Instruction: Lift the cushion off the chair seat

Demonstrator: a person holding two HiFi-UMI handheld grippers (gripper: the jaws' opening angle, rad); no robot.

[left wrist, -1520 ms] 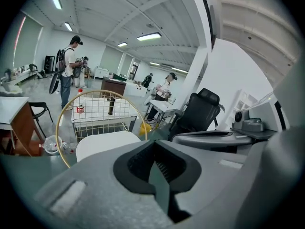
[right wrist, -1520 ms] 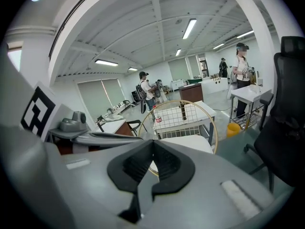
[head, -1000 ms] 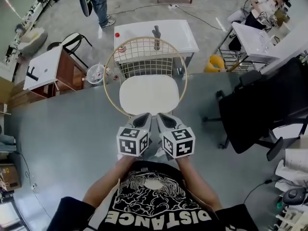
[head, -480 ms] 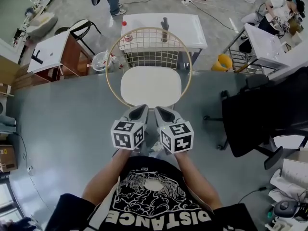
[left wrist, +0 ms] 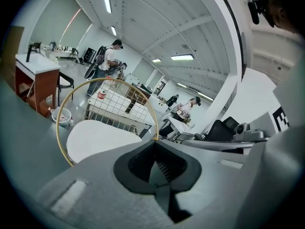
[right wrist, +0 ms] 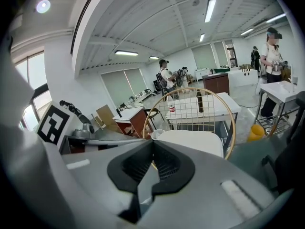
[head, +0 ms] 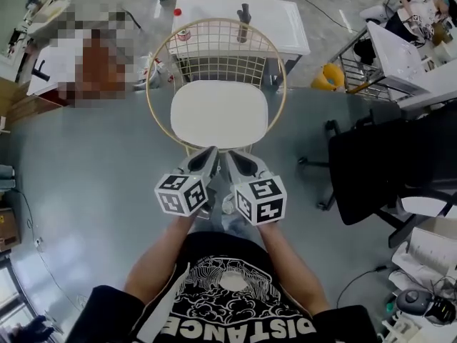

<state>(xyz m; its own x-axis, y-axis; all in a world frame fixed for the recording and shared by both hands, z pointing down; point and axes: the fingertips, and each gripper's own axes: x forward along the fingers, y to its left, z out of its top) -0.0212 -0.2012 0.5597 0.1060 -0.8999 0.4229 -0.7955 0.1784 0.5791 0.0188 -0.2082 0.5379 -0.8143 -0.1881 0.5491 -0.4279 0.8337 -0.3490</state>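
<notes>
Head view: we held our left gripper and right gripper, jaws pressed together and empty, near the cushion on the chair.

The person wears a black short-sleeved T-shirt with white graphic and lettering. The left claw and right claw are grey, black-padded, each bearing a white cube with black square markers.

The left tongs and right tongs hang side by side near the white cushion.
</notes>
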